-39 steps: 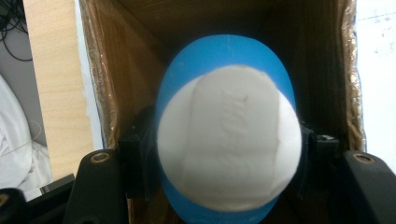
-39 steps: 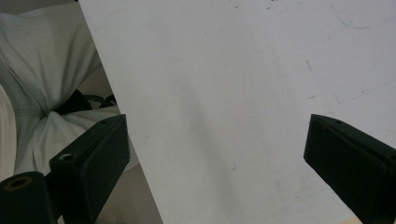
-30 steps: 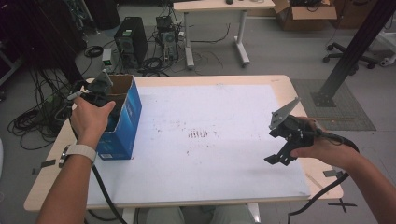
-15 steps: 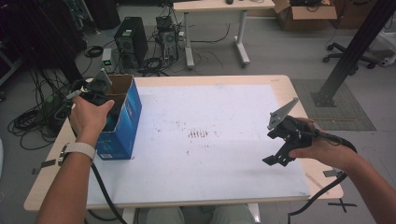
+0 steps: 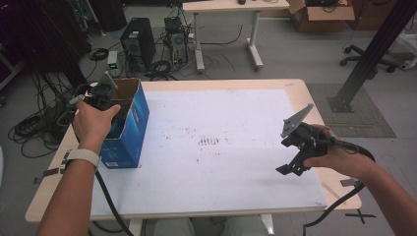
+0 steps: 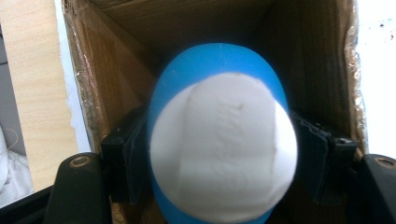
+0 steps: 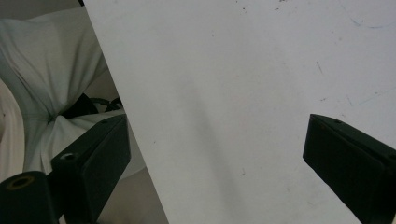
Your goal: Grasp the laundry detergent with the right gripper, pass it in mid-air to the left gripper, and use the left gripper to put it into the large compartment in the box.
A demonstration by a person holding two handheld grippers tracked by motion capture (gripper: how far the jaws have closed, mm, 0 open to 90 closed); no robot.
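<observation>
Ball (image 6: 223, 140), blue and white, sits between my left gripper's (image 6: 223, 158) pads inside the box (image 6: 116, 70); the jaws have just been opening, and I cannot tell whether the pads press on it or merely flank it. Cardboard walls rise on all sides of it. From above, my left hand (image 5: 93, 123) hangs over the box's (image 5: 129, 129) open top at the table's (image 5: 216, 83) left edge. Far right, my right gripper (image 5: 291, 156) hovers near the table's right edge, jaws wide apart, nothing between them

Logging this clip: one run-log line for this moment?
left gripper: jaws just opening, blue-and-white object between them, inside box | right gripper: open, empty, above table
</observation>
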